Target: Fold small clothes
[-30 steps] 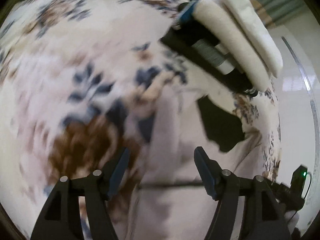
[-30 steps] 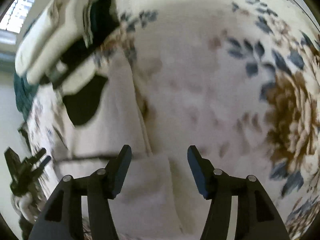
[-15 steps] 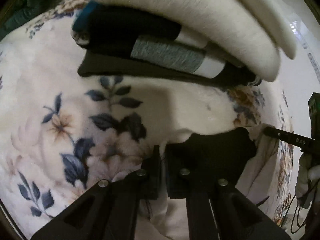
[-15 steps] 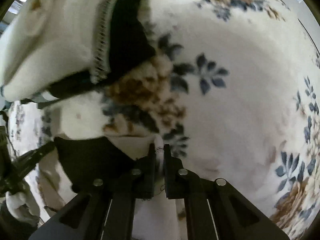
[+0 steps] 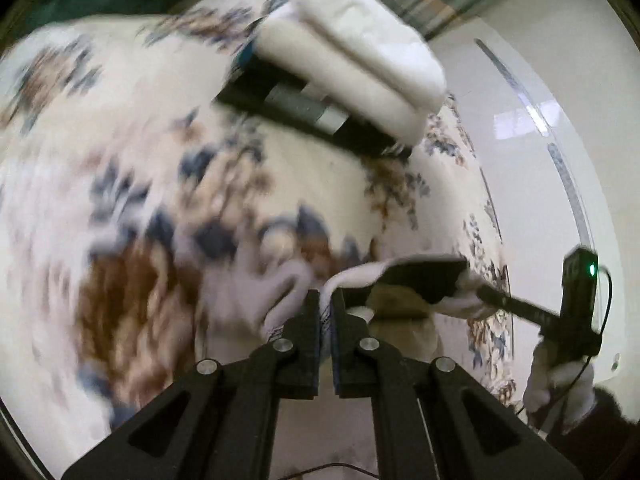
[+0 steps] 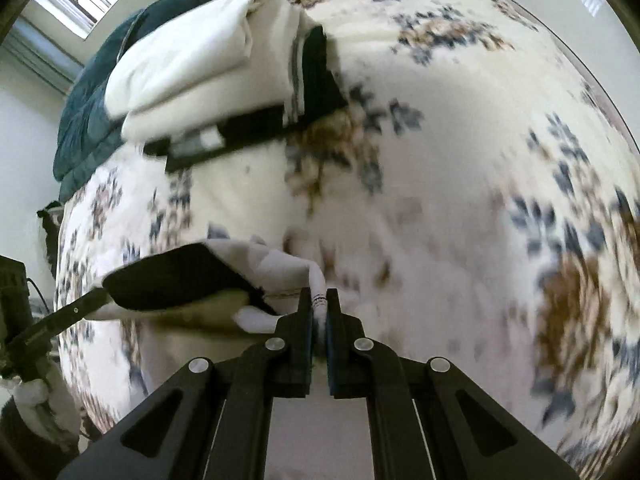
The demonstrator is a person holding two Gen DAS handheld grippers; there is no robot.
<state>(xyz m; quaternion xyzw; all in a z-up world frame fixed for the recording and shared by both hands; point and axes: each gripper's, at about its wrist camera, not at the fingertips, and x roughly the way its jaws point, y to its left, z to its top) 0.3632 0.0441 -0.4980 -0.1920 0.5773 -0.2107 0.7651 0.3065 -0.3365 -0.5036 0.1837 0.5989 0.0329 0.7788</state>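
A small white garment with a black panel (image 5: 420,276) is lifted above the floral blanket (image 5: 120,160). My left gripper (image 5: 326,300) is shut on one corner of its white edge. My right gripper (image 6: 319,304) is shut on the other corner, with the black panel (image 6: 172,280) stretched between them. The right gripper and its gloved hand show at the right of the left wrist view (image 5: 520,308). The left gripper's fingers show at the left of the right wrist view (image 6: 76,310).
A stack of folded clothes (image 5: 352,52), white on top of black and grey pieces, lies on the blanket farther back; it also shows in the right wrist view (image 6: 208,60). A dark green quilt (image 6: 88,120) lies behind it. White floor (image 5: 540,120) lies to the right.
Both grippers, shut on the garment's corners, have risen and pulled back from the stack. The garment now hangs stretched between them above the blanket.
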